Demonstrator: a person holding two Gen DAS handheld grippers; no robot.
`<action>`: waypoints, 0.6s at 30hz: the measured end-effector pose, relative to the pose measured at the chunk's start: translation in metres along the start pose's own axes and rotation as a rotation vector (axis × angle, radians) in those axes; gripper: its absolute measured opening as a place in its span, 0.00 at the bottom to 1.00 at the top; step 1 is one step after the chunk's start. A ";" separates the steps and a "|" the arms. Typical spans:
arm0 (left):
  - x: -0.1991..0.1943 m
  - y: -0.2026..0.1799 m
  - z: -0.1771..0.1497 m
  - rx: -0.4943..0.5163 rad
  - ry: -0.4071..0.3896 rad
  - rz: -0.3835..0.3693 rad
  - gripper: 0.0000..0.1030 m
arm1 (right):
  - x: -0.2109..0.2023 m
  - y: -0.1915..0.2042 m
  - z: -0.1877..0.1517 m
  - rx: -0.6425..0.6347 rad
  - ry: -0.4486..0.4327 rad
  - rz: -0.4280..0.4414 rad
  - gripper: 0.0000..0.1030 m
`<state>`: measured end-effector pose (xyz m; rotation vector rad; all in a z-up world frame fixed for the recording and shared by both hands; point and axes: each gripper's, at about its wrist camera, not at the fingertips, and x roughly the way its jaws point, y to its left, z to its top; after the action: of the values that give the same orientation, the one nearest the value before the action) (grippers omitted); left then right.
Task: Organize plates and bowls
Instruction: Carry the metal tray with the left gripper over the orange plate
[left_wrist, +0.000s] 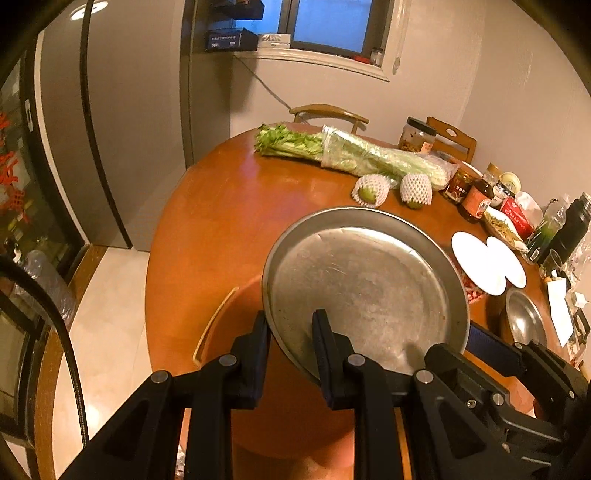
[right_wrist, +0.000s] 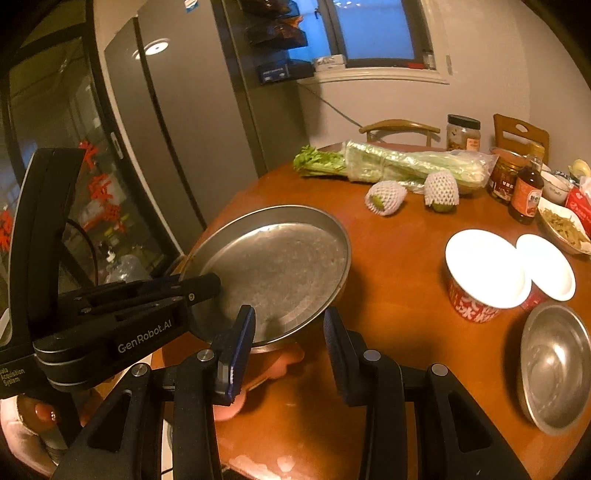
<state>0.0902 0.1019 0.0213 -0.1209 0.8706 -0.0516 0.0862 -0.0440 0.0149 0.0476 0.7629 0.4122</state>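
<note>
A large round metal plate (left_wrist: 362, 280) (right_wrist: 280, 266) hangs tilted above the near edge of the round wooden table (right_wrist: 391, 236). My left gripper (left_wrist: 291, 332) (right_wrist: 207, 286) is shut on its near-left rim, one finger inside and one outside. My right gripper (right_wrist: 290, 328) (left_wrist: 461, 345) clamps the rim on the other side the same way. Two red-and-white bowls (right_wrist: 484, 273) (right_wrist: 546, 269) stand side by side on the table to the right. A small steel bowl (right_wrist: 554, 369) (left_wrist: 524, 317) sits in front of them.
Wrapped celery (right_wrist: 399, 166) and two fruits in foam nets (right_wrist: 386, 197) lie at the back. Jars, a sauce bottle (right_wrist: 526, 195) and a dish of food (right_wrist: 565, 225) crowd the right. A fridge (right_wrist: 177, 129) stands to the left, chairs behind the table.
</note>
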 end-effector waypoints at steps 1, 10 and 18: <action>0.000 0.001 -0.002 -0.001 0.000 0.003 0.23 | 0.000 0.002 -0.002 -0.004 0.003 0.000 0.38; -0.002 0.008 -0.025 -0.008 0.026 0.028 0.23 | 0.002 0.012 -0.021 -0.019 0.036 0.019 0.38; -0.006 0.009 -0.039 0.001 0.030 0.064 0.23 | 0.004 0.017 -0.031 -0.032 0.061 0.029 0.38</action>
<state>0.0566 0.1082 -0.0006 -0.0911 0.9037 0.0063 0.0621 -0.0305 -0.0066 0.0163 0.8158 0.4555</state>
